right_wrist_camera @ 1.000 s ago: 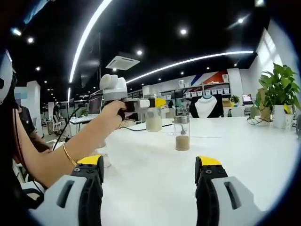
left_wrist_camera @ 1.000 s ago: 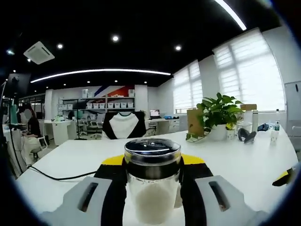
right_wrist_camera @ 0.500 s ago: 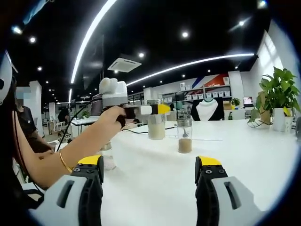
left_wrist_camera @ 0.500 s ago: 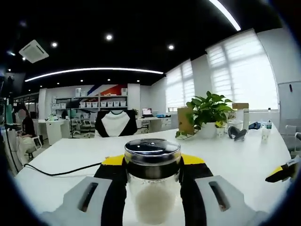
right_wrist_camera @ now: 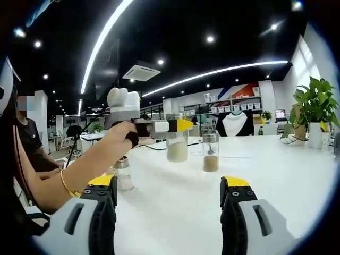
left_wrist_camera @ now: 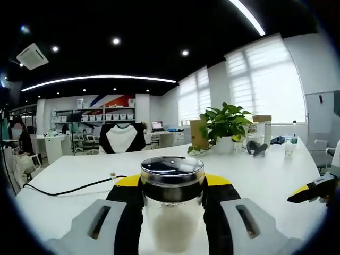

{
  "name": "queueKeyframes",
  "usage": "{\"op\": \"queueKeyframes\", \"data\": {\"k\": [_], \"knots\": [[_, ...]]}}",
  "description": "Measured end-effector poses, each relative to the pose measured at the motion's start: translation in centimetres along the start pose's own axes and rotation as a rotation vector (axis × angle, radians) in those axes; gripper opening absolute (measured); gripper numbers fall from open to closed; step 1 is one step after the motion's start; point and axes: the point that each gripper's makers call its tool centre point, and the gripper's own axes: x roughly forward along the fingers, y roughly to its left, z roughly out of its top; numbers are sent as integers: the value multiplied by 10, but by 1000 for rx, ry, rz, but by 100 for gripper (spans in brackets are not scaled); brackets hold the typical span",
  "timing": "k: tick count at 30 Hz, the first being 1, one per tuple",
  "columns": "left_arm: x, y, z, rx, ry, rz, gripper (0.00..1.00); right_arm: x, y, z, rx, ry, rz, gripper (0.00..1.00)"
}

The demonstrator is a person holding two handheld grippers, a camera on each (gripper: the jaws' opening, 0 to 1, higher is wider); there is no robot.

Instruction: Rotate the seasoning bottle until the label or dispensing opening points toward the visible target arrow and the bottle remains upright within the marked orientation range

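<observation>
Glass seasoning bottle [left_wrist_camera: 172, 212] of pale powder, one, upright, clamped between left gripper [left_wrist_camera: 171, 215] jaws above white counter [left_wrist_camera: 265, 183], right gripper [right_wrist_camera: 168, 212] jaws apart, two more bottles counted: brown-filled bottle [right_wrist_camera: 211, 152], small jar [right_wrist_camera: 122, 173].

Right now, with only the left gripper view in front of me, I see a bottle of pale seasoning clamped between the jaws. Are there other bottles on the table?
Observer: Yes. The right gripper view shows a second bottle with brown contents, standing upright to the right of the held seasoning bottle, apart from it.
Reviewer: Anything else?
Observer: A small jar stands below the person's forearm.
Reviewer: Is the right hand-held gripper busy?
Observer: No, its jaws are open and hold nothing.
</observation>
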Motion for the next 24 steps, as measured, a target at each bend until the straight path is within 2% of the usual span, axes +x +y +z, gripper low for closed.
{"op": "queueKeyframes", "data": {"k": [12,18,24], "knots": [[-16,-28,-13,22,29,-66,45,4,11,-7,0,21,20,79],[-31,-50,-18,-7,28,-127,45,4,9,-13,3,39,11,78],[-37,-65,-21,6,38,-172,45,4,10,-17,6,47,16,78]]}}
